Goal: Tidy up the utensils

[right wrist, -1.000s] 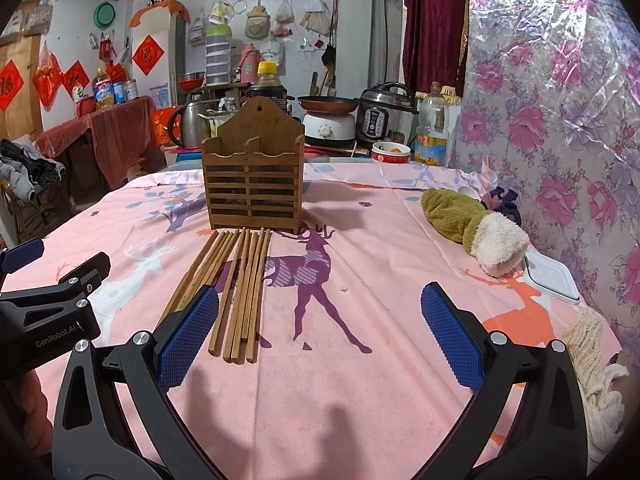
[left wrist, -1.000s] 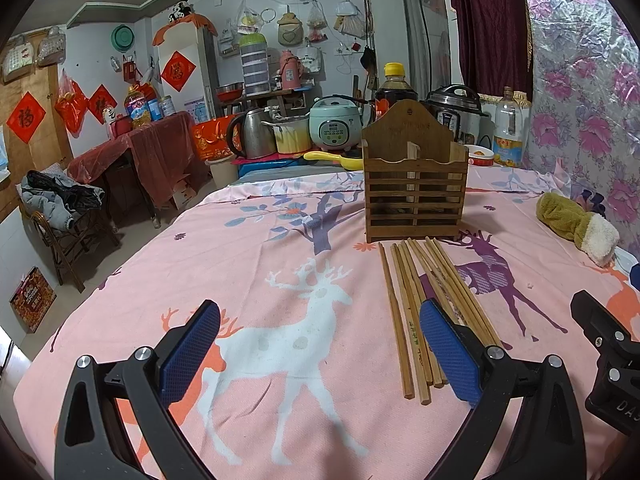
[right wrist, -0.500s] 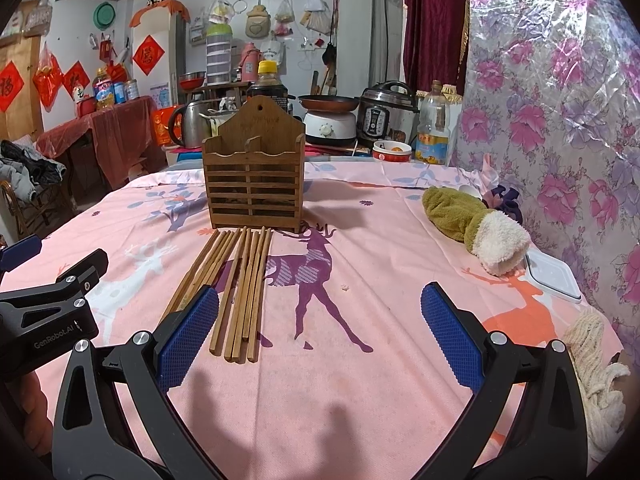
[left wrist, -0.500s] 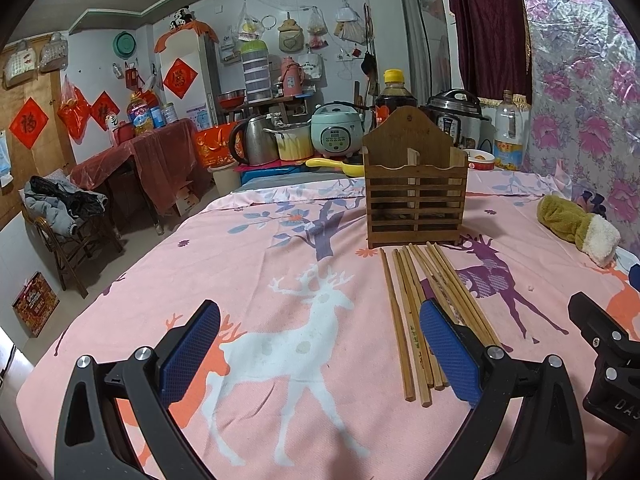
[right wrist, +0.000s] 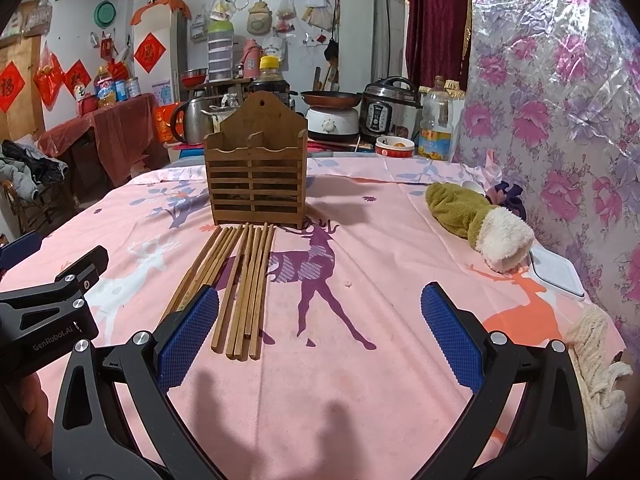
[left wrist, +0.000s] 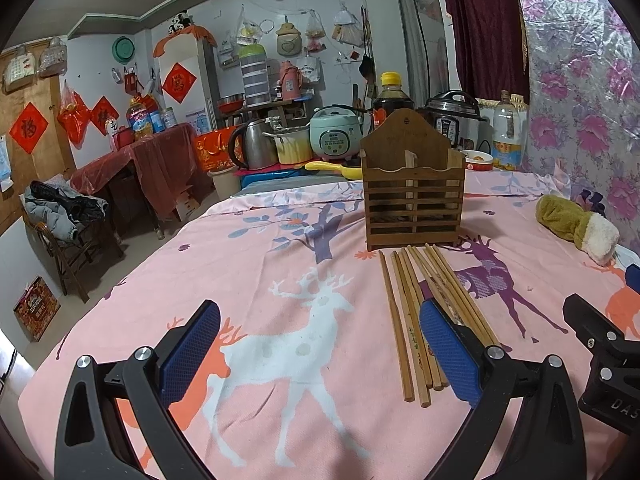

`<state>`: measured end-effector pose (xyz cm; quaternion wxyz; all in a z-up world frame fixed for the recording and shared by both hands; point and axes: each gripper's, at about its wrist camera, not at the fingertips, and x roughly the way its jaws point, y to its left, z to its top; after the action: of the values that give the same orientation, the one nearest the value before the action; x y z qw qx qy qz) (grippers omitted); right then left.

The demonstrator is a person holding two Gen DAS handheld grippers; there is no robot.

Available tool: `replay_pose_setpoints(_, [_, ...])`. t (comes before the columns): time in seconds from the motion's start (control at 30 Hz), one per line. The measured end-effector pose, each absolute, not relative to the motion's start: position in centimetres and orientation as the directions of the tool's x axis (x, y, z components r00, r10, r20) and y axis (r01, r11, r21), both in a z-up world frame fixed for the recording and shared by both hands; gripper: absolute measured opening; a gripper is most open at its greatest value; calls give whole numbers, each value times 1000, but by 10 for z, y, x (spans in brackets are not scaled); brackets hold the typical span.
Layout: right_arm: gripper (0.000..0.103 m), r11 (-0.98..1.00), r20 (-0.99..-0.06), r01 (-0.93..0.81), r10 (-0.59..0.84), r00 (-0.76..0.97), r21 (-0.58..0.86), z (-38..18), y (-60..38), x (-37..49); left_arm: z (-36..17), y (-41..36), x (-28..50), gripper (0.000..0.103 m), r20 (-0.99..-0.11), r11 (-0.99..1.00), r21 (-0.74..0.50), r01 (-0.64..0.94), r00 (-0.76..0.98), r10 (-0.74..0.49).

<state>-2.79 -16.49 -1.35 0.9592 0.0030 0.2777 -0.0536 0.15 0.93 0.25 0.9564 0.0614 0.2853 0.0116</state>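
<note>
Several wooden chopsticks (left wrist: 416, 312) lie side by side on the pink deer-print cloth (left wrist: 280, 288), their far ends at the foot of a slatted wooden utensil holder (left wrist: 413, 200) that stands upright. My left gripper (left wrist: 320, 352) is open and empty, low over the cloth, its right finger over the chopsticks' near ends. In the right wrist view the chopsticks (right wrist: 244, 284) lie in front of the holder (right wrist: 256, 176). My right gripper (right wrist: 320, 336) is open and empty, with the chopsticks by its left finger.
A green and white plush sock (right wrist: 476, 220) and a white lid (right wrist: 556, 272) lie at the right, by the flowered wall covering. A cream knitted cloth (right wrist: 596, 364) lies near right. Cookers, a kettle and bottles (left wrist: 388, 96) stand behind the table's far edge.
Both grippers have tilted or risen slightly, so the table sits a little lower in view. The chopsticks and holder have not moved. Both grippers stay open.
</note>
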Motion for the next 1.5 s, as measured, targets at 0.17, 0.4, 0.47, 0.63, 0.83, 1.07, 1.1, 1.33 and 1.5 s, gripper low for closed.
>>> replay_pose_setpoints(0.17, [97,994,-552,106,-93,828,-9,-11,-165,-29,-4,11,10,98,-585,993,117,22,809,51])
replay_pose_setpoints(0.4, [97,989,-603,124,-50,796,82,-9,-183,-19,-17,18,23,98,-642,994,110,19,765,57])
replay_pose_setpoints(0.47, [97,984,-621,128,-27,784,120,-9,-194,-14,-21,19,28,98,-666,994,107,29,744,50])
replay_pose_setpoints(0.63, [97,972,-676,112,58,734,206,-16,-208,3,-34,23,48,98,-741,996,61,70,671,-1])
replay_pose_setpoints(0.83, [97,977,-762,55,126,635,208,-23,-207,48,-52,21,73,98,-819,991,-12,136,567,-88])
replay_pose_setpoints(1.07, [97,987,-764,92,45,643,135,-33,-213,55,-62,17,74,98,-843,986,-43,162,524,-123])
replay_pose_setpoints(1.1, [97,987,-759,93,39,650,130,-32,-214,53,-62,16,75,98,-845,985,-46,165,520,-127])
replay_pose_setpoints(1.33, [97,986,-747,89,47,663,141,-27,-219,50,-74,13,80,98,-873,987,-13,158,479,-88])
replay_pose_setpoints(1.5, [97,981,-749,98,62,660,168,-29,-224,49,-75,14,84,98,-873,989,8,146,484,-64])
